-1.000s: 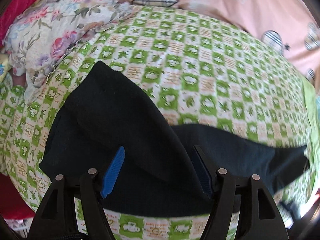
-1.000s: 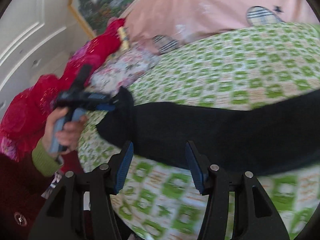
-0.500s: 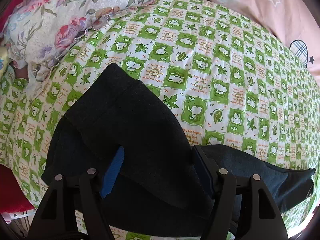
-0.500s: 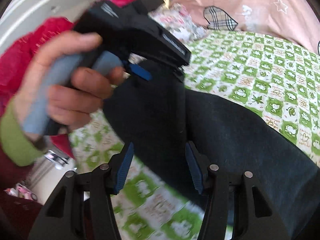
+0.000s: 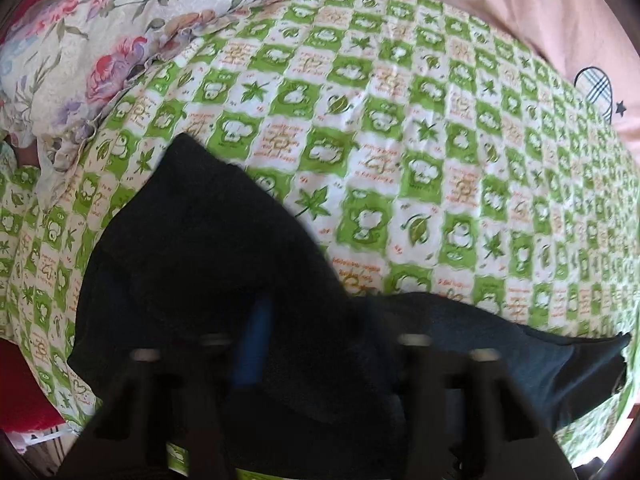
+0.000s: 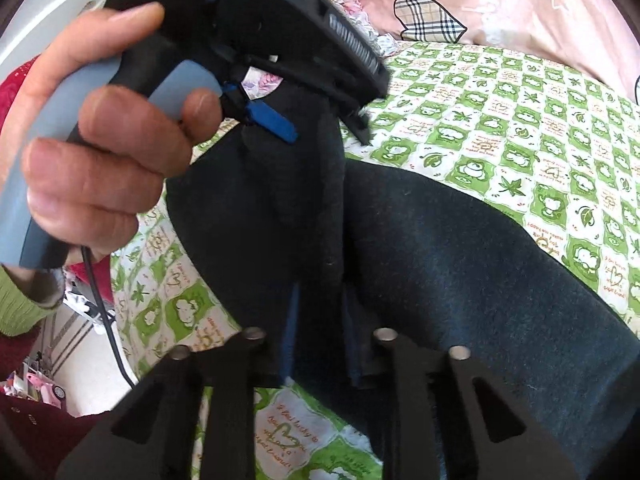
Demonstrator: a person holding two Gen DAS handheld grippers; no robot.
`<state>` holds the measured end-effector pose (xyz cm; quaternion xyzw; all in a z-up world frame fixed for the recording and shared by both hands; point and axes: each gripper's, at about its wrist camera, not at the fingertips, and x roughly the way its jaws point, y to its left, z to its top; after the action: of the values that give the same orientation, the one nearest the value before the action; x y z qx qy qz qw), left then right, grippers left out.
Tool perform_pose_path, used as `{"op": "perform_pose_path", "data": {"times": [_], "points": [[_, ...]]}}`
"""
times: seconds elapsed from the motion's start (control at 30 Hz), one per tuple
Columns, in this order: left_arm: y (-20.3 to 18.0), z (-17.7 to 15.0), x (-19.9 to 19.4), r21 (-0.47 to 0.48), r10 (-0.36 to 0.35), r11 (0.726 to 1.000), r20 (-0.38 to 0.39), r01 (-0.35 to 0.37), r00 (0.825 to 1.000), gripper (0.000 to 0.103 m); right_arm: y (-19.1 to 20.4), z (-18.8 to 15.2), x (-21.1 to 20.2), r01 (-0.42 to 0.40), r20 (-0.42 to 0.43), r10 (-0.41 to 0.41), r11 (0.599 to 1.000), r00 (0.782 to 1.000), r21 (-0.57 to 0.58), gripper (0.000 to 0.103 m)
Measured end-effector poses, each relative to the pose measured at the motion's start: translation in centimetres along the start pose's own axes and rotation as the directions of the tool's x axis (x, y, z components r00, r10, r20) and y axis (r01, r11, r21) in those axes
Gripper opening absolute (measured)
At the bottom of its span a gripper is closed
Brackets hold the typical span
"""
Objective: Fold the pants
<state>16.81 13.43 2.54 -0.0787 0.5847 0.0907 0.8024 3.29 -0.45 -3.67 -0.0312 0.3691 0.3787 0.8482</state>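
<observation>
At the near edge of the bed: right gripper (image 6: 318, 334), jaws just closed to a narrow gap with a fold of the dark pants (image 6: 460, 264) pinched between the blue pads.

Just beyond it, in the right wrist view: left gripper (image 6: 320, 126), held in a person's hand (image 6: 100, 152) with a green cuff at the wrist; jaws likewise just closed. One blue pad (image 6: 274, 124) shows against the raised cloth, and the fabric hangs from it in a peak. In its own view the near cloth hides most of the jaws, so the grip is read from the right camera.

Pants: black, soft, thick-looking. One end bunched and lifted between the two grippers; the rest trails flat across the bed to the right, ending at a hem (image 5: 600, 352).

Bed cover (image 5: 420, 140): green and white check, bare beyond the garment. Farther off: floral pillow (image 5: 80, 48), pink quilt (image 5: 520, 4) with plaid hearts.

Step in hand, as judged: both corners of one end secured, first fold not yet made.

Next move calls for: lifting both grips together, keeping the edge taut between them, and carrying it over towards the far hem so the edges meet squarely.
</observation>
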Motion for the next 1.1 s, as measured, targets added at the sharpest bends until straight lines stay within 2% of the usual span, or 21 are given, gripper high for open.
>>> {"op": "perform_pose_path", "data": {"times": [0.07,0.2,0.33,0.47,0.57,0.6,0.8,0.87,1.0,1.1], "points": [[0.7,-0.4,-0.2,-0.011,-0.022,1.0,0.019,0.022,1.0,0.009,-0.1,0.1,-0.3,-0.008,0.006,0.008,1.0,1.0,-0.001,0.006],[2.4,-1.6,-2.1,-0.034,-0.074,0.996,0.093,0.077,0.993,0.005,0.8,0.9,-1.4,-0.027,0.037,0.029,0.999,0.999,-0.039,0.006],[5.6,-3.6,-5.3,-0.067,-0.155,0.983,0.208,0.173,0.966,0.004,2.6,2.6,-3.6,-0.053,0.095,0.064,0.992,0.993,-0.113,0.006],[10.7,-7.4,-7.2,-0.138,-0.25,0.943,0.306,0.303,0.919,0.004,4.3,3.3,-4.3,-0.056,0.094,0.075,0.981,0.993,-0.185,0.006],[13.3,-9.5,-6.8,-0.184,-0.299,0.91,0.329,0.371,0.896,0.004,4.9,3.0,-3.4,-0.059,0.051,0.072,0.974,0.996,-0.217,0.006],[13.8,-9.9,-6.5,-0.193,-0.305,0.904,0.33,0.381,0.893,0.004,5.0,2.7,-2.9,-0.062,0.033,0.071,0.973,0.997,-0.222,0.006],[15.7,-12.7,-3.8,-0.243,-0.34,0.874,0.311,0.42,0.888,0.004,6.0,1.0,-1.0,-0.039,-0.034,0.032,0.967,0.999,-0.252,0.006],[16.2,-13.2,-3.3,-0.253,-0.357,0.862,0.311,0.439,0.881,0.004,6.2,0.7,-0.7,-0.034,-0.047,0.023,0.965,0.999,-0.259,0.006],[16.8,-14.4,-2.8,-0.252,-0.375,0.854,0.31,0.456,0.874,0.004,6.3,0.3,-0.4,-0.029,-0.064,0.011,0.96,0.998,-0.277,0.006],[17.0,-15.0,-2.0,-0.252,-0.385,0.852,0.294,0.459,0.875,0.004,6.2,0.1,-0.1,-0.031,-0.085,0.008,0.961,0.996,-0.274,0.006]]}}
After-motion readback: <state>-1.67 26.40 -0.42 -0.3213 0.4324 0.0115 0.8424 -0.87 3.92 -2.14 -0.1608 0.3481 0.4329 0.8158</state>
